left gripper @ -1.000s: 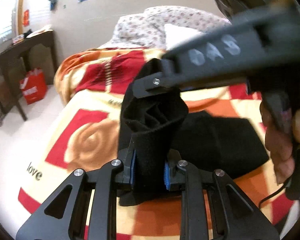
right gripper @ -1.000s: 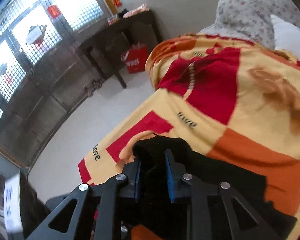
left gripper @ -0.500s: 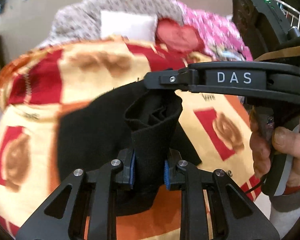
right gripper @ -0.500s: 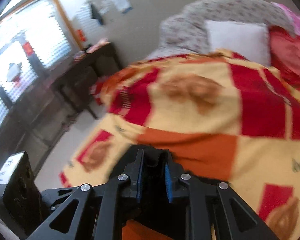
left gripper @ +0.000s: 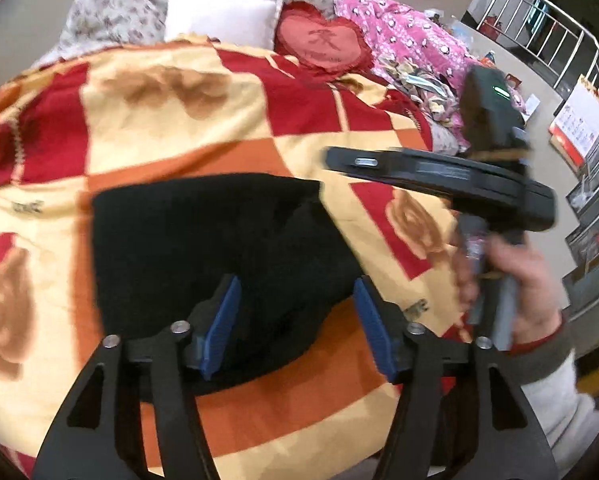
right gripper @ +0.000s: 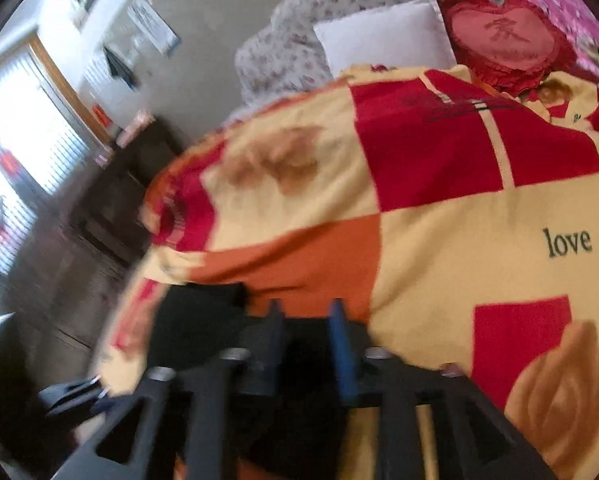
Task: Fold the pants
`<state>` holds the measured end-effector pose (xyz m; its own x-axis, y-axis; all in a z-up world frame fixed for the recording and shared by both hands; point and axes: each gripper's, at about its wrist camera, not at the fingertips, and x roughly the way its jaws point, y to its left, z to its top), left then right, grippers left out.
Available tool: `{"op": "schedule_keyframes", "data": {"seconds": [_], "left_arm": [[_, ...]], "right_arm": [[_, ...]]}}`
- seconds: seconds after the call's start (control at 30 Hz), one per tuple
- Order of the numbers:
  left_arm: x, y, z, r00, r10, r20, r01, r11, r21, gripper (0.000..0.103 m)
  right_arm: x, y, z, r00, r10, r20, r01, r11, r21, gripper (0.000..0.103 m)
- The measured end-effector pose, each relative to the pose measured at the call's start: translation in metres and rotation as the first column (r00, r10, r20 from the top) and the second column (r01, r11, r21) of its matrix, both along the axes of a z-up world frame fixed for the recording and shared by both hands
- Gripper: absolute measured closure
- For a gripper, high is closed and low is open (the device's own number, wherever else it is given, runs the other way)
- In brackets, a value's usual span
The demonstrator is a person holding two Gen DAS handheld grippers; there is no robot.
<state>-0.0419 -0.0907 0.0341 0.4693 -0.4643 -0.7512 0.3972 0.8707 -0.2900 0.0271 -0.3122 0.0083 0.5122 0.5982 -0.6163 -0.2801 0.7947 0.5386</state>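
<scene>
The black pants (left gripper: 203, 252) lie folded in a flat block on the red, orange and yellow blanket (left gripper: 187, 128). My left gripper (left gripper: 295, 320) is open, its blue pads (left gripper: 223, 320) spread over the near edge of the pants. My right gripper (right gripper: 305, 332) hangs above the pants' right side; it shows as a dark body (left gripper: 459, 184) in the left wrist view. In its own blurred view its jaws stand a little apart over the black cloth (right gripper: 203, 320), with nothing between them.
A white pillow (left gripper: 223, 16), a red heart cushion (left gripper: 323, 42) and a pink quilt (left gripper: 411, 40) lie at the bed's head. A metal railing (left gripper: 571, 60) stands at the right. A dark wooden table (right gripper: 131, 184) and a window are at the left.
Both grippers have let go of the pants: the left jaws opened wide and the right jaws parted. The raised fold dropped flat onto the blanket. The right gripper moved off to the right.
</scene>
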Motion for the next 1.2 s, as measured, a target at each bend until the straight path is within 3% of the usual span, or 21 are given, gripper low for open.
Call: {"op": "schedule_keyframes", "data": {"seconds": [0.13,0.3,0.43,0.47,0.53,0.57,0.83,0.93,1.0,1.1,1.13,1.2], "left_arm": [[0.005,0.025,-0.005,0.996,0.091,0.023,-0.093,0.994,0.061,0.043],[0.024,0.036,-0.025,0.98,0.197,0.024,-0.199,0.974,0.112,0.043],[0.036,0.039,-0.032,0.968,0.247,0.042,-0.25,0.958,0.142,0.043],[0.041,0.04,-0.033,0.967,0.25,0.042,-0.254,0.956,0.145,0.043],[0.047,0.039,-0.038,0.966,0.255,0.035,-0.258,0.954,0.153,0.043],[0.047,0.04,-0.039,0.966,0.255,0.032,-0.257,0.954,0.153,0.043],[0.048,0.053,-0.04,0.963,0.269,0.004,-0.268,0.957,0.109,0.043],[0.049,0.056,-0.043,0.959,0.285,-0.002,-0.283,0.954,0.1,0.041],[0.05,0.054,-0.044,0.957,0.289,-0.001,-0.287,0.952,0.106,0.041],[0.05,0.054,-0.043,0.956,0.293,-0.004,-0.291,0.951,0.107,0.041],[0.05,0.054,-0.043,0.956,0.294,-0.006,-0.292,0.951,0.106,0.041],[0.051,0.054,-0.043,0.956,0.292,-0.009,-0.29,0.951,0.103,0.041]], "right_arm": [[-0.019,0.008,-0.01,0.997,0.043,-0.06,-0.036,0.992,0.117,0.049],[-0.027,0.027,-0.021,0.993,0.038,-0.108,-0.024,0.991,0.128,0.047],[-0.039,0.04,-0.007,0.999,0.004,-0.032,-0.002,0.998,0.067,0.045],[-0.039,0.045,-0.01,0.999,0.012,-0.03,-0.012,1.0,0.025,0.045],[-0.039,0.057,-0.024,0.998,0.006,-0.07,-0.016,0.989,-0.15,0.045],[-0.041,0.057,-0.029,0.998,0.006,-0.068,-0.018,0.984,-0.18,0.045],[-0.049,0.033,-0.023,0.999,0.002,-0.05,-0.005,0.999,-0.046,0.045],[-0.049,0.032,-0.009,1.0,-0.027,0.0,0.027,0.999,0.018,0.043],[-0.049,0.046,-0.002,1.0,-0.017,0.027,0.017,0.999,-0.032,0.042],[-0.049,0.073,-0.007,0.999,0.038,0.031,-0.031,0.981,-0.193,0.044],[-0.051,0.076,-0.013,0.999,0.046,0.022,-0.039,0.97,-0.239,0.055],[-0.058,0.076,-0.024,0.999,0.054,0.006,-0.05,0.951,-0.305,0.066]]}}
